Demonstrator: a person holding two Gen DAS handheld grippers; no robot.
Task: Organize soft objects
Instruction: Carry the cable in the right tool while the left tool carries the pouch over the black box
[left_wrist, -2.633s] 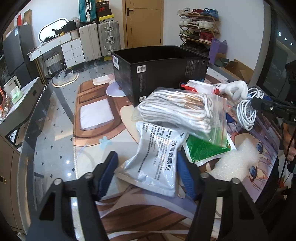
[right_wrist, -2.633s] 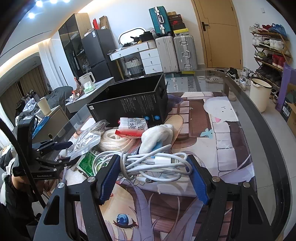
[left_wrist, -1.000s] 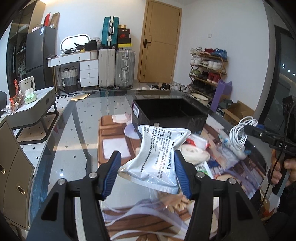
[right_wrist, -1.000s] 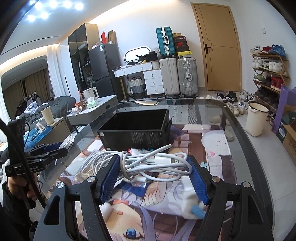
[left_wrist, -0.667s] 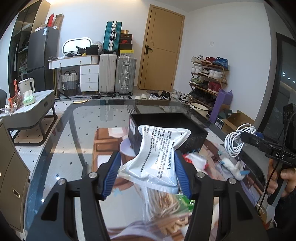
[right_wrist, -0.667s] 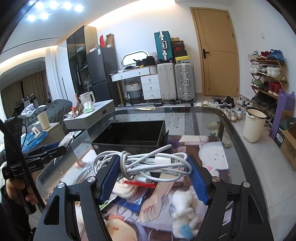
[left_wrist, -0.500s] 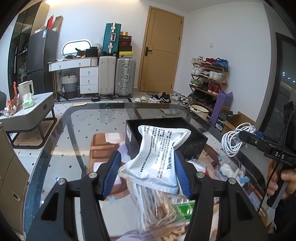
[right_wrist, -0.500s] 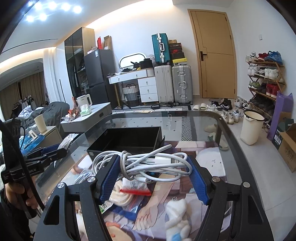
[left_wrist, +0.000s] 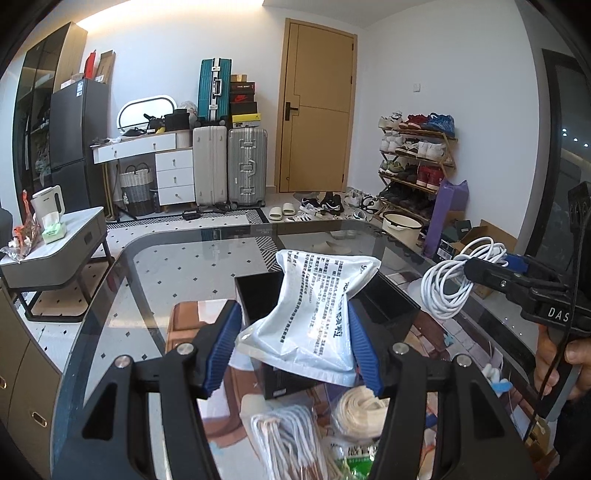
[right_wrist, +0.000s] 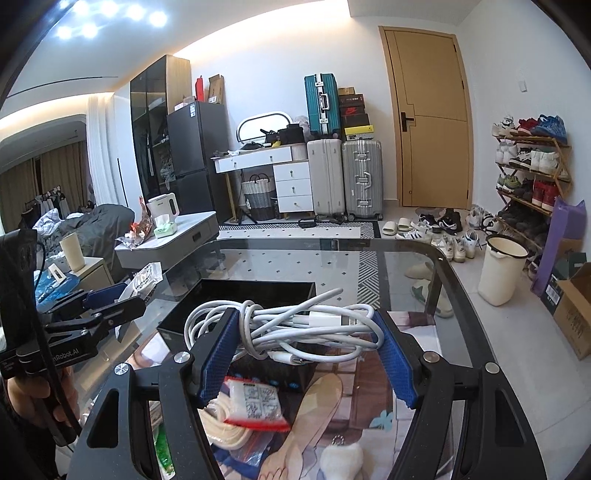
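The left gripper clamps a white pouch above the black box. The right gripper clamps a coiled white cable.

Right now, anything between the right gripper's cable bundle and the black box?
Nothing: in the right wrist view the white cable bundle hangs in air directly before the black box, held by the right gripper.
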